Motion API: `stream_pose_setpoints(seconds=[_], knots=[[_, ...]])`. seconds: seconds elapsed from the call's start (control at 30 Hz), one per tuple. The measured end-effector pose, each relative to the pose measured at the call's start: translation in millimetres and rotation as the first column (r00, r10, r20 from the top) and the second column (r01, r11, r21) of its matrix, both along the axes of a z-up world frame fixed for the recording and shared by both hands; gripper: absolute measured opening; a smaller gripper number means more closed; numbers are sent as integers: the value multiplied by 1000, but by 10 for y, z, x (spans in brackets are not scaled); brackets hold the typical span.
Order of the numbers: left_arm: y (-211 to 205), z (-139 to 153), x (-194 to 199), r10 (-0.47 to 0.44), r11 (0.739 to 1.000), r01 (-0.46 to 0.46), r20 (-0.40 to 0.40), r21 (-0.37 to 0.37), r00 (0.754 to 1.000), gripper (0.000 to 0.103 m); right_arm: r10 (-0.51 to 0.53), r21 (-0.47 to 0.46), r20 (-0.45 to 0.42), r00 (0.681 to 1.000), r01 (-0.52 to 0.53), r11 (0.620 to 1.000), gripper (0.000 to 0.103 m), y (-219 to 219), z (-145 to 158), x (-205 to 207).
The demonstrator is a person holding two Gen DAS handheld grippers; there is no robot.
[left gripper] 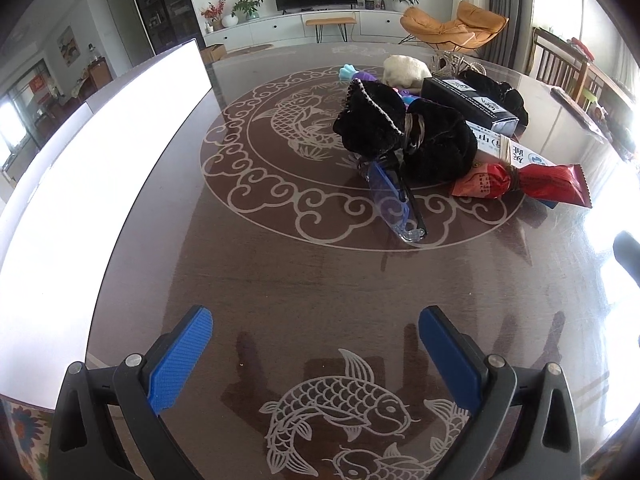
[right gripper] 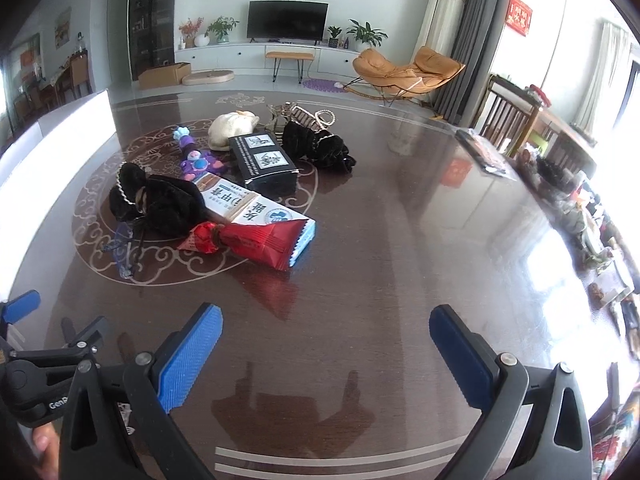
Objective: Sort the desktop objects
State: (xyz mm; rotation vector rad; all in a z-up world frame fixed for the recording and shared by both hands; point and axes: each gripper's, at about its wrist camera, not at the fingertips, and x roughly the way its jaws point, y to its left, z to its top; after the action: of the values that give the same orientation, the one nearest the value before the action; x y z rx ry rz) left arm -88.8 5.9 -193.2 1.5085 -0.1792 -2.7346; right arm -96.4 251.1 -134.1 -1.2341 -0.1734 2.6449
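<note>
A heap of objects lies mid-table: a black velvet pouch [left gripper: 404, 136] [right gripper: 160, 200], blue glasses [left gripper: 390, 200] [right gripper: 122, 248] poking out under it, a red snack packet [left gripper: 524, 186] [right gripper: 252, 240], a white-and-blue carton [left gripper: 500, 148] [right gripper: 248, 208], a black box [left gripper: 468, 102] [right gripper: 264, 164], a purple toy [right gripper: 196, 156], a white bundle [right gripper: 230, 128] and a second black pouch [right gripper: 320, 148]. My left gripper [left gripper: 316, 316] is open and empty, short of the glasses. My right gripper [right gripper: 326, 312] is also open and empty, well in front of the packet.
A white bin [left gripper: 80, 200] [right gripper: 52, 152] stands along the table's left side. The glossy brown table [right gripper: 400, 240] has fish engravings. A flat black item [right gripper: 484, 152] and mixed clutter [right gripper: 580, 208] line the right edge. Wooden chairs [right gripper: 508, 108] stand beyond.
</note>
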Motion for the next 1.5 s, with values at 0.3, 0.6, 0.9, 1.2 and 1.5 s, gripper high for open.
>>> stream_pose_setpoints(seconds=[0.3, 0.6, 0.9, 1.2, 1.5], knots=[[-34, 44, -5, 15, 1000, -15, 6, -9, 1000, 103, -1, 36, -5, 1000, 1, 999, 103, -16, 142, -46], [-102, 583, 150, 40, 998, -45, -88, -54, 995, 103, 35, -148, -2, 999, -35, 988, 103, 22, 363, 40], [-303, 1285, 342, 95, 987, -122, -237, -103, 967, 103, 84, -294, -9, 996, -83, 952, 103, -10, 591, 142], [-395, 1744, 432, 120, 981, -160, -314, -107, 942, 103, 113, -294, -39, 993, -120, 948, 103, -125, 755, 233], [-417, 2132, 461, 135, 977, -187, -389, -100, 911, 103, 109, -296, -51, 993, -119, 948, 103, -100, 806, 266]])
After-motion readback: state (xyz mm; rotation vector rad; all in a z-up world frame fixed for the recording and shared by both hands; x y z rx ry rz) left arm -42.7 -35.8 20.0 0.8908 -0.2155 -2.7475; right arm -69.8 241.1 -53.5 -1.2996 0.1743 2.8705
